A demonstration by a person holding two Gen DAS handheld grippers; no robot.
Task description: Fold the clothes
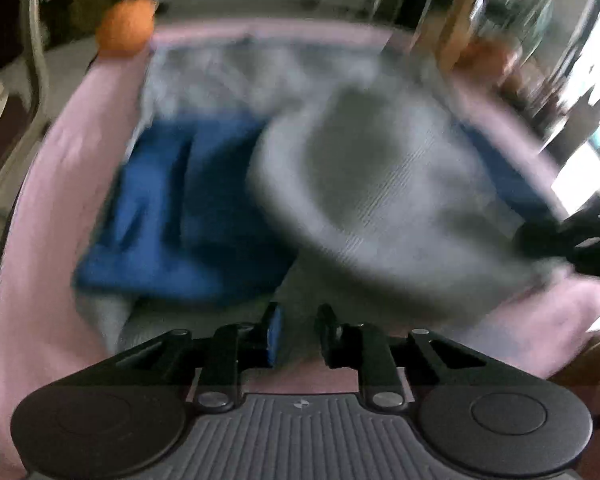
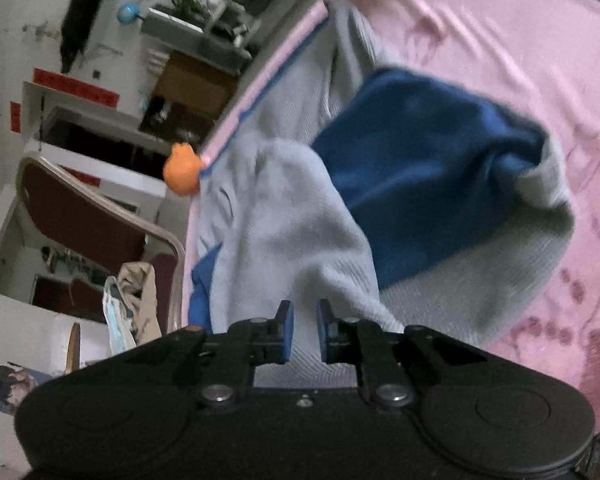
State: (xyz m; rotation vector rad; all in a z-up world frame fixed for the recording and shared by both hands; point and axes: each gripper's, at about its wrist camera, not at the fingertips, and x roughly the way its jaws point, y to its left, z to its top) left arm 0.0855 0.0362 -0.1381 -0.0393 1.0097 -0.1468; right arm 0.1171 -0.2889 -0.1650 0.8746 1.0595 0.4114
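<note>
Both tongs, left (image 1: 298,330) and right (image 2: 303,330), grip the grey-and-blue garment (image 2: 420,184) over the pink cloth (image 2: 500,40).

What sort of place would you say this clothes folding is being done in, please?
Probably a lived-in home room. The grey and blue garment lies on a pink cloth-covered surface, perhaps a table or bed, with a chair, cluttered shelves with plants and a doorway behind.
</note>
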